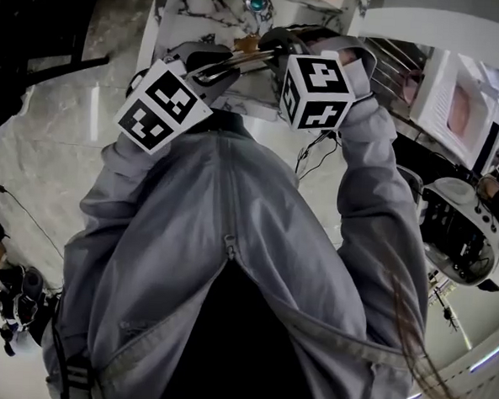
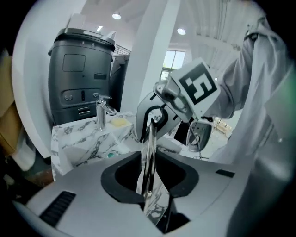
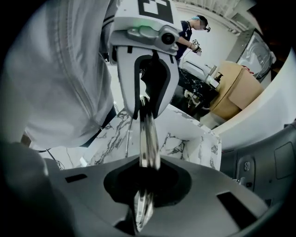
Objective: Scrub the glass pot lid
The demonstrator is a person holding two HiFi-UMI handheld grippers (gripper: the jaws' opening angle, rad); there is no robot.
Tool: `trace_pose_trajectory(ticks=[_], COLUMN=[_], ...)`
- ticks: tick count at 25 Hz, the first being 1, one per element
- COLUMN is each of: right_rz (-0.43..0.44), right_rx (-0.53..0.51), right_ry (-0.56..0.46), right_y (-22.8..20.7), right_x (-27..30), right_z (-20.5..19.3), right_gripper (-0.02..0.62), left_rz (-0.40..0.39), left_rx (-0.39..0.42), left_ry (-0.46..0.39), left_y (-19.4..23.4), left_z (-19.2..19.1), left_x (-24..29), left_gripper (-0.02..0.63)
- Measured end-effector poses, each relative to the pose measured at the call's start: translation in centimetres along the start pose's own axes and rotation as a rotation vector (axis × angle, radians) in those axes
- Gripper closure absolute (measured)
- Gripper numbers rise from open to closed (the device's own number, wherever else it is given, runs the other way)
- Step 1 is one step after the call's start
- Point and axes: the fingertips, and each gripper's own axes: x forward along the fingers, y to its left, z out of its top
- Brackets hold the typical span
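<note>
Between the two grippers hangs the glass pot lid [image 1: 241,61], held above the marble counter [image 1: 202,6] in front of the person's grey jacket. In both gripper views it shows edge-on as a thin shiny rim [image 2: 148,152] [image 3: 149,139]. My right gripper [image 1: 280,46] [image 3: 143,203] is shut on one side of the rim. Across from it, my left gripper [image 1: 208,70] [image 2: 152,203] has the rim between its jaws, lying against one jaw with a dark gap beside the other. Each gripper sees the other at the lid's far end: the right gripper [image 2: 157,115], the left gripper [image 3: 148,83].
A chrome faucet [image 2: 101,113] stands on the marble counter [image 2: 78,143], with a tall dark appliance [image 2: 83,78] behind it. A wire dish rack [image 1: 401,60] is at the right. A cardboard box [image 3: 236,92] and another person [image 3: 189,32] are farther off.
</note>
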Motion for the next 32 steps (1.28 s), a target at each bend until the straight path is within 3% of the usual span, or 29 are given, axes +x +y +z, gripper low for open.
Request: trace_pose_trajectory(ticks=[4, 7, 10, 13, 18, 21, 27, 32], right_rz=[-0.025, -0.034, -0.049, -0.066, -0.107, -0.125, -0.145, -0.155], right_rx=[-0.036, -0.028, -0.010, 0.011, 0.058, 0.075, 0.118, 0.115], right_ry=[0.005, -0.010, -0.018, -0.022, -0.039, -0.051, -0.074, -0.084], right_y=[0.4, 1.1, 1.7, 2.4, 3.5, 4.0, 4.7, 5.1], right_x=[-0.4, -0.7, -1.0, -1.2, -1.8, -2.3, -2.4, -2.6], right_z=[0.0, -0.2, -0.3, -0.5, -1.4, -2.4, -3.1, -3.9], right_gripper=[0.549, 0.549, 0.550, 0.551, 0.552, 0.552, 0.554, 0.554], left_rz=[-0.125, -0.125, -0.147, -0.232, -0.488, -0.561, -0.767, -0.973], left_rx=[-0.210, -0.255, -0.211, -0.173, -0.157, -0.124, -0.091, -0.115], left_ry=[-0.194, -0.226, -0.180, -0.129, 0.006, 0.106, 0.174, 0.219], left_y=[1.2, 3.9, 5.7, 5.8, 3.7, 3.1, 2.1, 0.9], left_z=[1.5, 1.3, 1.0, 0.9, -0.6, -1.7, -2.9, -2.8], left_x=[-3.6, -4.7, -3.1, 0.1, 6.7, 10.1, 13.4, 14.8], left_gripper=[0.500, 0.500, 0.500, 0.478, 0.399, 0.390, 0.359, 0.348])
